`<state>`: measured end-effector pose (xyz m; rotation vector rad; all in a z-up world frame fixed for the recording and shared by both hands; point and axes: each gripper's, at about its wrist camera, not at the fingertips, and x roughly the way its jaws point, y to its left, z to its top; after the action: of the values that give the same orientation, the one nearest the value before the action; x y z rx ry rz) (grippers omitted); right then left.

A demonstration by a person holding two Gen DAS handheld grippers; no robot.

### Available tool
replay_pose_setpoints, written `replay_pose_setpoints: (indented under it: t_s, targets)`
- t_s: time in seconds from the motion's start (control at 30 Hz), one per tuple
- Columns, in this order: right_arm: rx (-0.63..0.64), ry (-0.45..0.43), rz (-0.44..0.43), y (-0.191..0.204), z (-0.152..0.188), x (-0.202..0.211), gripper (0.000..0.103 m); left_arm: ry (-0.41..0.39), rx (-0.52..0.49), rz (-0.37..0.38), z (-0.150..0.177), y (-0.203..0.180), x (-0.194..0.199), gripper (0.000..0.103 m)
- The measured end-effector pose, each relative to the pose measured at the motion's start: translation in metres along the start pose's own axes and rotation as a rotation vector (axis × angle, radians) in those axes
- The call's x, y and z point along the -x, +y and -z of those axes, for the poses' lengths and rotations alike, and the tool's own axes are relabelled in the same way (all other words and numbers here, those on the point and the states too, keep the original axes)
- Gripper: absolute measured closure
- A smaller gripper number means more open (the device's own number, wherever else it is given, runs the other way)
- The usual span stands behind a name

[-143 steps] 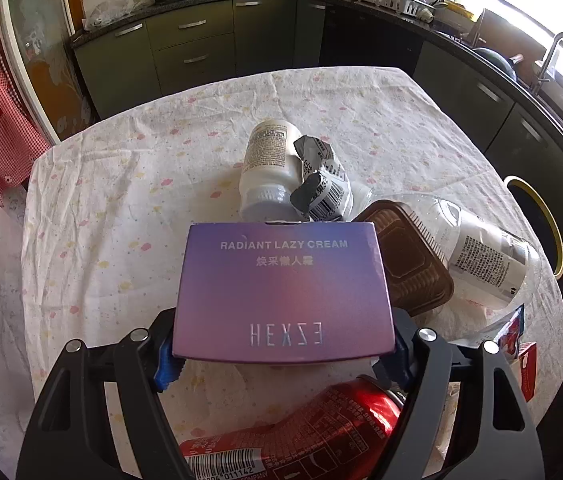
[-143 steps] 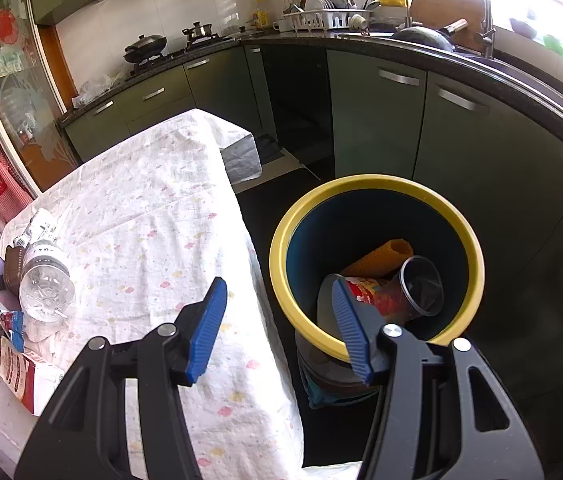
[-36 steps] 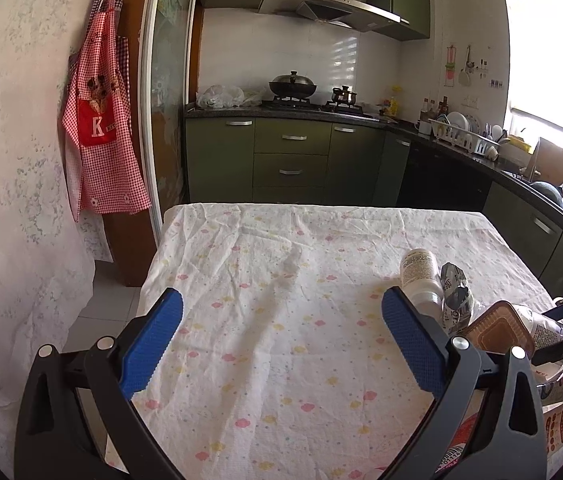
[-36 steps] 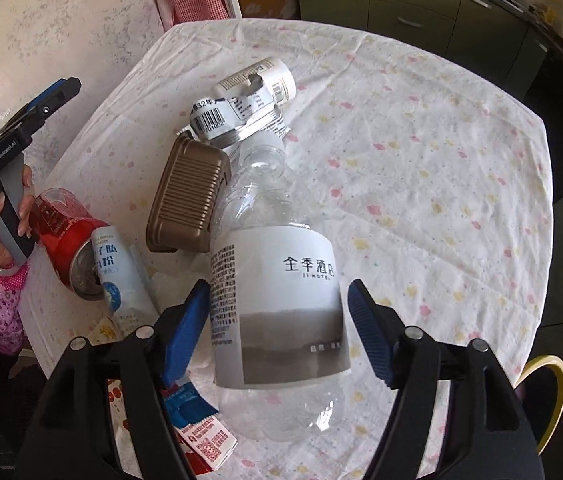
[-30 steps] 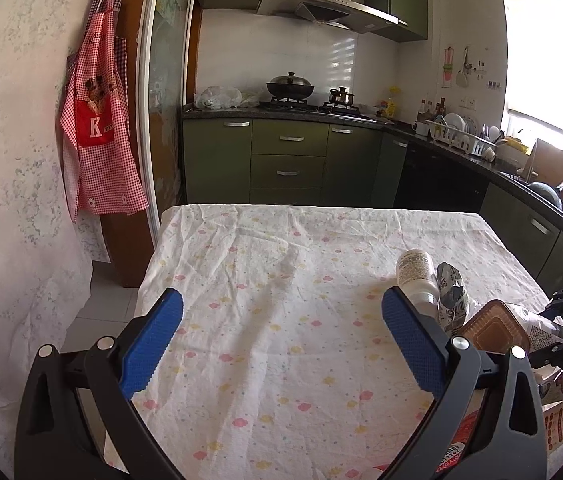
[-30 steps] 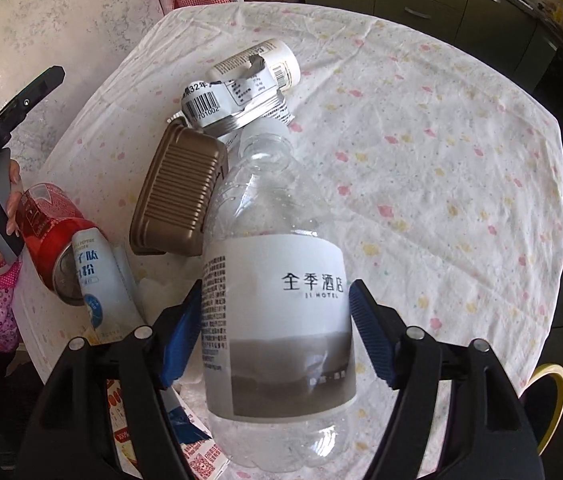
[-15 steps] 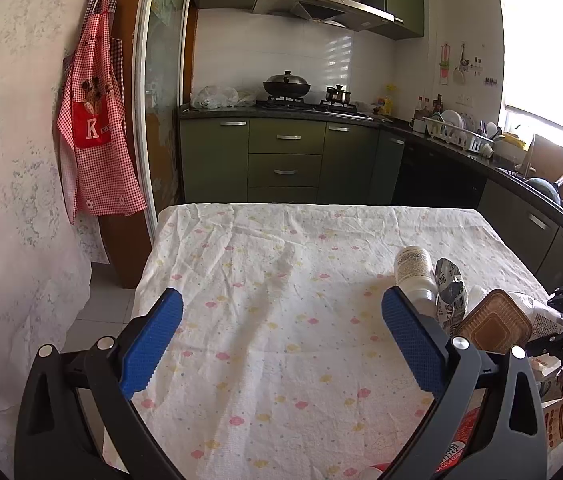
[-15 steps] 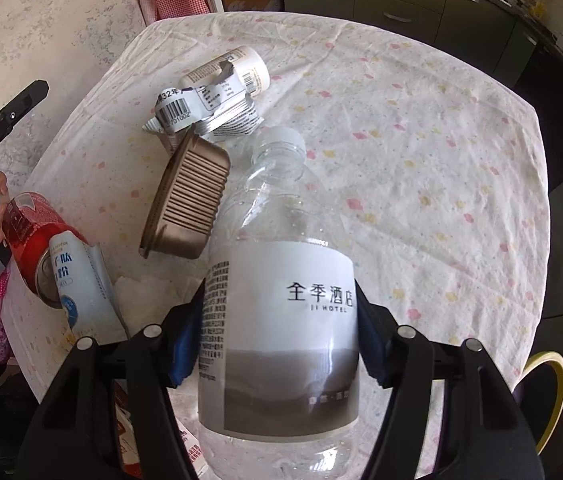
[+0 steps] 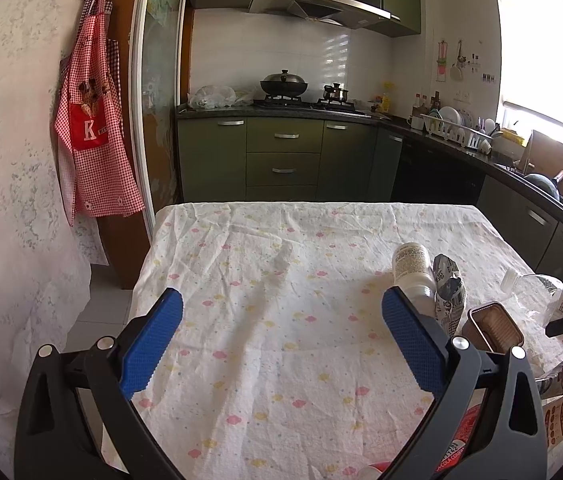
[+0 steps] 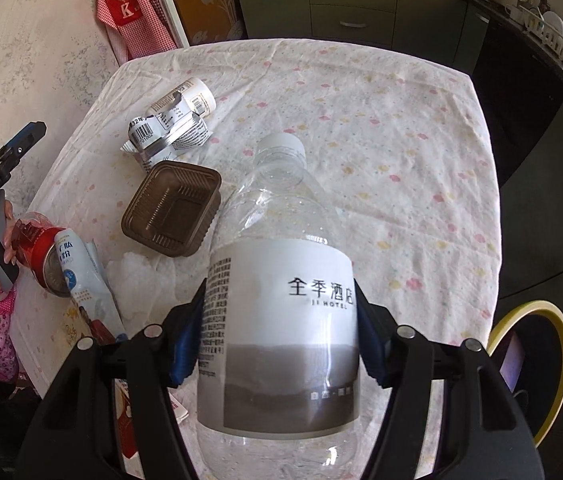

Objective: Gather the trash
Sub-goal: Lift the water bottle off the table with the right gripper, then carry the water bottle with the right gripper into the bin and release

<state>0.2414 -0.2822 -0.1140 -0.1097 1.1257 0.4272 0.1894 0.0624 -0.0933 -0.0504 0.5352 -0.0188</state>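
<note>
Your right claw (image 10: pixel 279 344) grips the clear bottle (image 10: pixel 277 320) across its label, neck pointing up-frame, with the yellow-rimmed bin (image 10: pixel 537 364) at lower right; left claw (image 9: pixel 281 344) gapes wide, empty.

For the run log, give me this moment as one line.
right gripper: shut on clear water bottle, lifted | left gripper: open, empty | bin: beside table | left: brown tray

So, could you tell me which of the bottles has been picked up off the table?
The clear water bottle, clamped in the right gripper; the small white bottle lies on its side on the tablecloth.
</note>
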Motion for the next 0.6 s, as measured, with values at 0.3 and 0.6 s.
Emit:
replay_pose_setpoints:
  t_s: [0.3, 0.6]
  targets:
    - [-0.223, -0.066, 0.095, -0.084, 0.042, 0.058, 0.041, 0.002, -0.004, 0.003, 0.001, -0.001, -0.001, 0.005]
    - [-0.513, 0.004, 0.238, -0.192, 0.109, 0.069, 0.041, 0.009, -0.009, 0.002, 0.001, -0.003, -0.002, 0.005]
